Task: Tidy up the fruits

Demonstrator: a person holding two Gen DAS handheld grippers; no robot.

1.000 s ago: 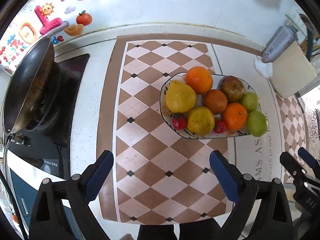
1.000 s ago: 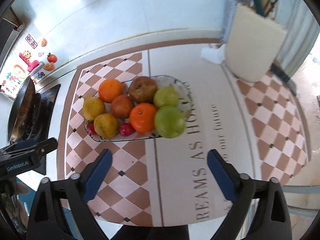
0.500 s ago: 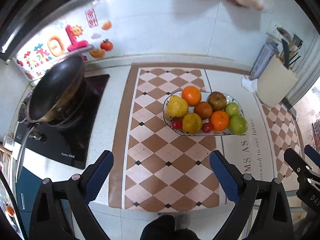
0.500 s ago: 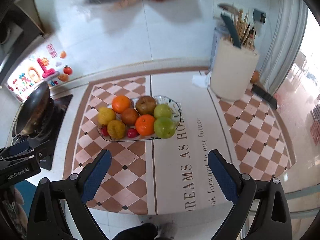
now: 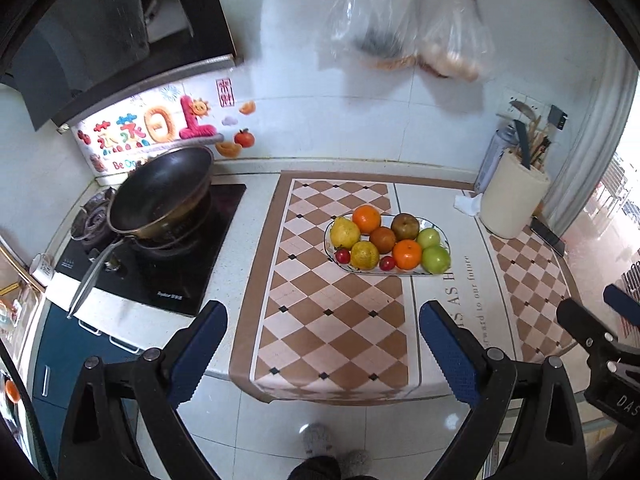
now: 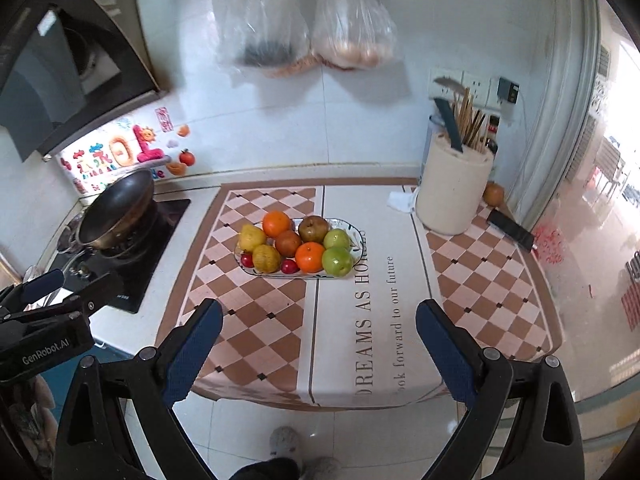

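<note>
A patterned oval plate (image 5: 440,236) (image 6: 360,236) sits mid-counter on a checkered mat, full of fruit: oranges (image 5: 366,218) (image 6: 310,257), yellow pears (image 5: 344,233) (image 6: 251,238), green apples (image 5: 436,259) (image 6: 337,261), a brown pear (image 5: 405,226) (image 6: 313,229) and small red fruits (image 5: 342,256) (image 6: 289,266). My left gripper (image 5: 323,332) is open and empty, held back off the counter's front edge. My right gripper (image 6: 319,328) is open and empty, also back from the counter. Each gripper shows at the edge of the other's view.
A wok (image 5: 160,196) stands on the black hob (image 5: 160,272) at the left. A cream utensil holder (image 6: 454,188) with a white tissue (image 6: 400,202) stands at the back right, a dark phone (image 6: 511,230) beside it. Plastic bags (image 6: 312,20) hang on the wall.
Both grippers have pulled back and up from the counter. The plate looks smaller and farther, and the counter's front edge and floor have come into view.
</note>
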